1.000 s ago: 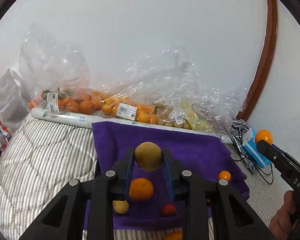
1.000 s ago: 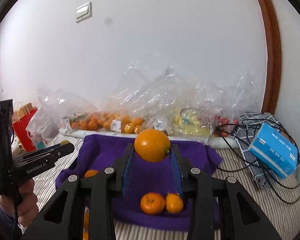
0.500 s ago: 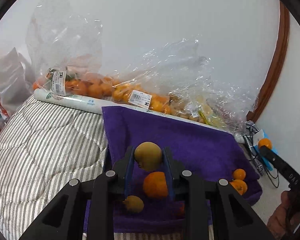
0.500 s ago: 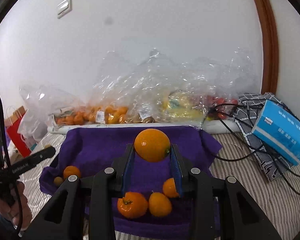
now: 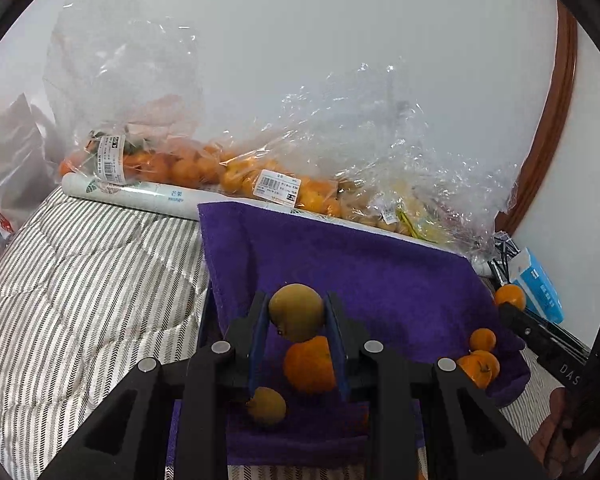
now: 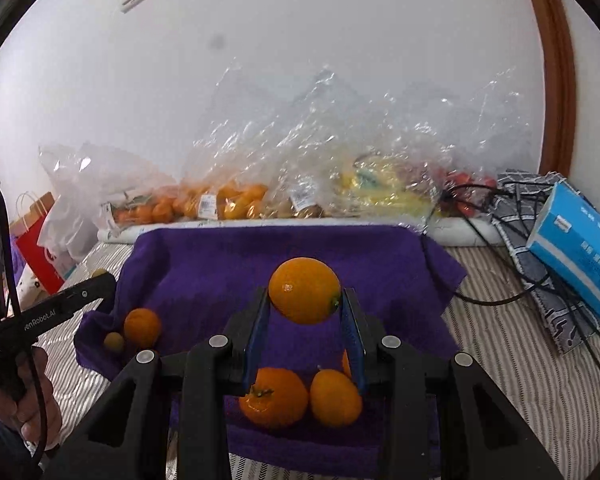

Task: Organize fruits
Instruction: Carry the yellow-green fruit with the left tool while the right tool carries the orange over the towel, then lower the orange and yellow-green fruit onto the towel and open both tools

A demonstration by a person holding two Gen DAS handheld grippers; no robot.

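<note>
Gripping a greenish-brown fruit (image 5: 297, 312), left gripper (image 5: 297, 314) jaws closed on it above purple cloth (image 5: 360, 272). Right gripper (image 6: 305, 292) clamps an orange (image 6: 305, 290); loose oranges (image 6: 274, 398) lie below it.

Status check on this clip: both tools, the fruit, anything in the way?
Left tool shut on greenish fruit. Right tool shut on orange. Both above purple towel; loose fruit underneath.
</note>
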